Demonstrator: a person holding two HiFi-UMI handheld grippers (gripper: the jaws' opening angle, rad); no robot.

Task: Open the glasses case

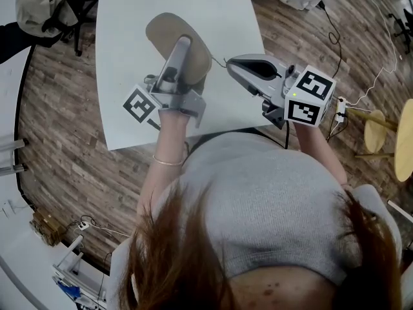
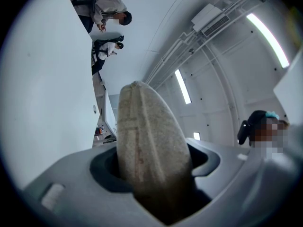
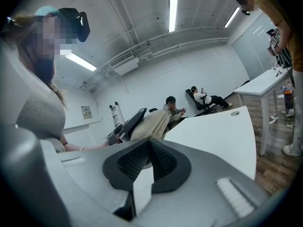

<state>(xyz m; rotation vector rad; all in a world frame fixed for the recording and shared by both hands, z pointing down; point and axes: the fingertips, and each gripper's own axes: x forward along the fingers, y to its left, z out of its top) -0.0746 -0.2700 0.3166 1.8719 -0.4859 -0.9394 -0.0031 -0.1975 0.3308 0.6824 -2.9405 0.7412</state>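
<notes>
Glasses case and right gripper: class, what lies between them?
Nothing: the head view shows only bare white table between the glasses case and the shut right gripper.

Glasses case [image 1: 161, 34]: beige-tan, faint reddish streak [image 2: 138, 157] down side.
Desk [image 1: 129, 18]: plain white.
Floor [image 1: 64, 147]: brown wood planks, streaky grain.
Left tongs [image 1: 182, 44], right tongs [image 1: 230, 62]: pale grey shells.
Right pads [image 3: 135, 162]: black, fine grid texture.
Left marker cube [image 1: 140, 105], 7 o'clock of case, and right marker cube [image 1: 310, 97], 4 o'clock: black squares on white.
Sweater [image 1: 258, 199]: grey.
Hair [image 1: 174, 263]: reddish-brown.
Bracelet [image 1: 168, 163]: gold.
Stool [image 1: 374, 131], 3 o'clock: pale wood.

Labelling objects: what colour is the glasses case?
The case is beige, clearest in the left gripper view.
</notes>
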